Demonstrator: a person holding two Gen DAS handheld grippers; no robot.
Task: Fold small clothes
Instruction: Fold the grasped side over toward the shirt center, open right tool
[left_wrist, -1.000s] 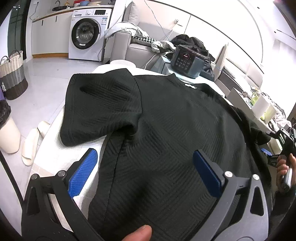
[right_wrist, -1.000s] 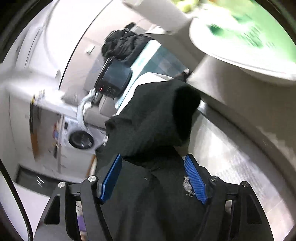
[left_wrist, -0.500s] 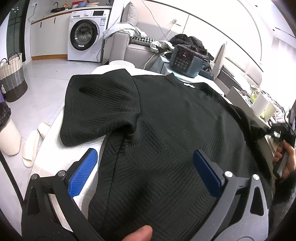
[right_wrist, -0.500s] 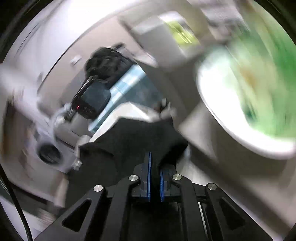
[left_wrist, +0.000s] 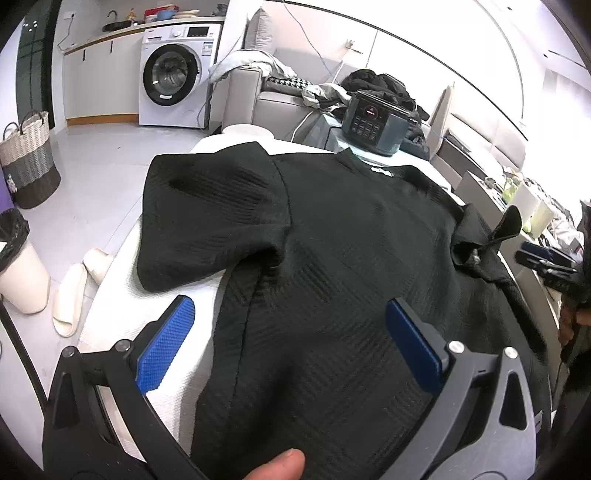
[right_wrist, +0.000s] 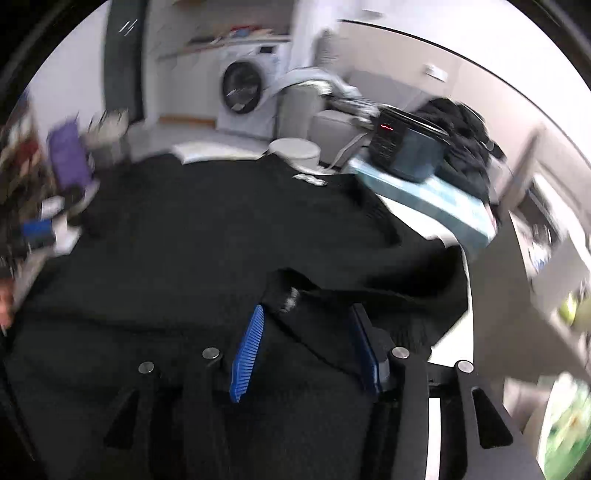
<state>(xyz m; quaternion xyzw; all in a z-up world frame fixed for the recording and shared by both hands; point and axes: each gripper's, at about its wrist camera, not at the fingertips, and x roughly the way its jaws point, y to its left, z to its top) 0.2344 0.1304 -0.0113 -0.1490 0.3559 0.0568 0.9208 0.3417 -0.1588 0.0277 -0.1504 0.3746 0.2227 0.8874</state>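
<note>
Black textured tee (left_wrist: 332, 258) lies spread flat on the white-covered tabletop (left_wrist: 122, 291), one sleeve out at its left, the other sleeve folded in over the body w/ the cuff sticking up. Left claw (left_wrist: 291, 343) hovers over the hem side, pads spread wide, holding nothing. Right claw (right_wrist: 303, 347) is also spread, the sleeve fold lying between its blue pads, view blurred.

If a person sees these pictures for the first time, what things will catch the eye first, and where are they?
The black ribbed T-shirt dominates, spread flat over the white table and filling the middle of both views. The bright blue pads of the left gripper, open wide, stand out over its lower half. At the back, a white washing machine stands by the wall, and a dark appliance with a red display sits just beyond the collar.
</note>
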